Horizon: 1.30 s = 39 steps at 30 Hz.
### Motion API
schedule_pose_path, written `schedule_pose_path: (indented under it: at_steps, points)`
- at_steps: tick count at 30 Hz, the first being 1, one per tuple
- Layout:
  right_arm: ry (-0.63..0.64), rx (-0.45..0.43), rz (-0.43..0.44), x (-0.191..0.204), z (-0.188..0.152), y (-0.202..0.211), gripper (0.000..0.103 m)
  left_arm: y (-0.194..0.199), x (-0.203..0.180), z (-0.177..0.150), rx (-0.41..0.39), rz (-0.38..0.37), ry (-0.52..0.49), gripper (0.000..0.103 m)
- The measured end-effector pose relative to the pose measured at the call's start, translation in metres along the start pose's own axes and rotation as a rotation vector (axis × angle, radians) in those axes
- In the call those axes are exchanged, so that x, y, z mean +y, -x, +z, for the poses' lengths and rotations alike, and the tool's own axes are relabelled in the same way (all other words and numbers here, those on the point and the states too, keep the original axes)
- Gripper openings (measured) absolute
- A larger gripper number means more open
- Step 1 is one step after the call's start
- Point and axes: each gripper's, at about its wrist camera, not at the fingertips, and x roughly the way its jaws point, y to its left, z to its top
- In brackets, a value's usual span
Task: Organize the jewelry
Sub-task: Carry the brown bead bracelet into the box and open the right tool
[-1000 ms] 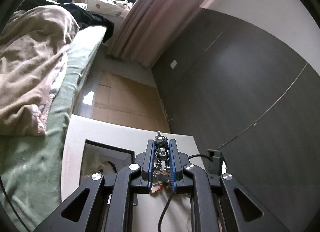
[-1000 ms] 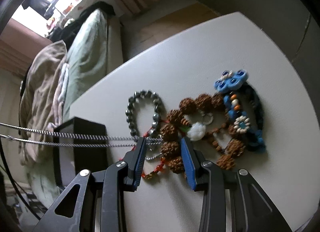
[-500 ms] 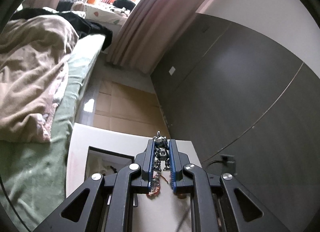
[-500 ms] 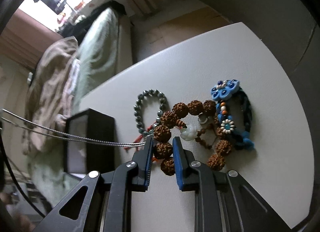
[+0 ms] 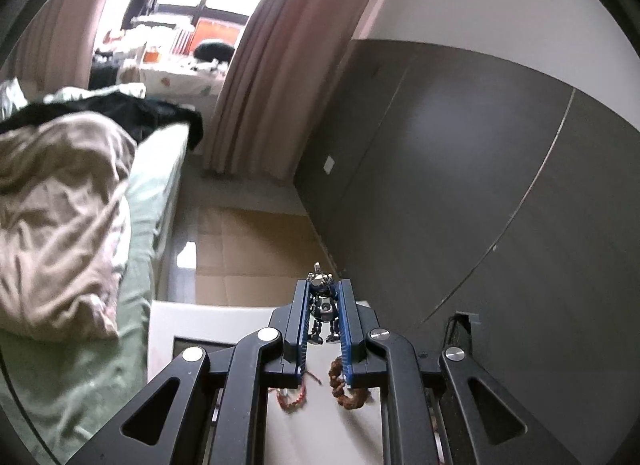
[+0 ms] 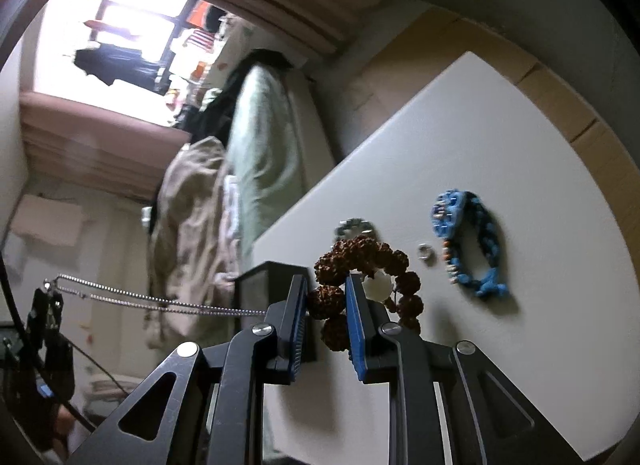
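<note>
My left gripper (image 5: pixel 323 295) is shut on a small metal robot pendant (image 5: pixel 322 305), held high above the white table (image 5: pixel 224 321). Its silver chain (image 6: pixel 160 300) stretches taut across the right wrist view, and the chain's near end is hidden behind a finger. My right gripper (image 6: pixel 326 297) is shut on one bead of a brown seed-bead bracelet (image 6: pixel 360 251), which hangs lifted off the table with a white stone charm (image 6: pixel 378 285). A red string bracelet (image 5: pixel 294 395) lies below the left fingers.
A blue knitted bracelet (image 6: pixel 474 249), a small silver ring (image 6: pixel 426 252) and a grey bead bracelet (image 6: pixel 354 225) lie on the table (image 6: pixel 480 137). A black open box (image 6: pixel 272 277) stands at its left edge. A bed (image 5: pixel 80 205) runs alongside, and a dark wall (image 5: pixel 460 185) stands right.
The right jaws closed on a brown bead and lifted the bracelet clear of the blue one. The left gripper rose with the pendant, pulling the chain up.
</note>
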Motion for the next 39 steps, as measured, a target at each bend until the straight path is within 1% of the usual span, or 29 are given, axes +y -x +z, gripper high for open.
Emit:
schedule_pose_path:
  at_steps: [4,6,14,19,23,27,30,33,35,36,37,38,39]
  points:
    - [0.021,-0.007,0.074,0.015,-0.004,0.005,0.021,0.019,-0.008,0.012,-0.032,0.028,-0.026,0.014]
    - [0.036,-0.004,0.098,0.024,-0.007,0.003,0.021,0.029,-0.008,0.018,-0.049,0.041,-0.027,0.014]
    - [0.121,0.043,0.194,0.074,-0.02,-0.026,0.021,0.074,0.004,0.044,-0.122,0.097,-0.03,0.014]
    - [0.158,0.064,0.218,0.096,-0.027,-0.046,0.021,0.099,0.013,0.056,-0.159,0.136,-0.033,0.014]
    - [0.175,0.088,0.219,0.107,-0.033,-0.067,0.021,0.114,0.021,0.064,-0.183,0.162,-0.043,0.014]
    - [0.197,0.107,0.193,0.113,-0.038,-0.087,0.021,0.123,0.032,0.068,-0.196,0.187,-0.045,0.014]
    - [0.215,0.116,0.146,0.117,-0.041,-0.105,0.021,0.127,0.044,0.069,-0.198,0.207,-0.034,0.014]
    - [0.269,0.122,0.053,0.122,-0.047,-0.122,0.021,0.128,0.056,0.068,-0.201,0.22,-0.019,0.014]
    - [0.315,0.122,-0.071,0.126,-0.051,-0.135,0.022,0.128,0.064,0.068,-0.2,0.225,-0.009,0.014]
    - [0.326,0.125,-0.098,0.127,-0.053,-0.138,0.023,0.126,0.067,0.068,-0.197,0.224,-0.004,0.014]
    - [0.336,0.148,-0.103,0.127,-0.055,-0.144,0.026,0.126,0.068,0.067,-0.194,0.221,0.002,0.014]
    - [0.338,0.17,-0.084,0.127,-0.056,-0.146,0.035,0.126,0.069,0.067,-0.192,0.217,0.006,0.014]
    - [0.341,0.186,-0.055,0.128,-0.056,-0.146,0.042,0.126,0.07,0.067,-0.191,0.214,0.009,0.014]
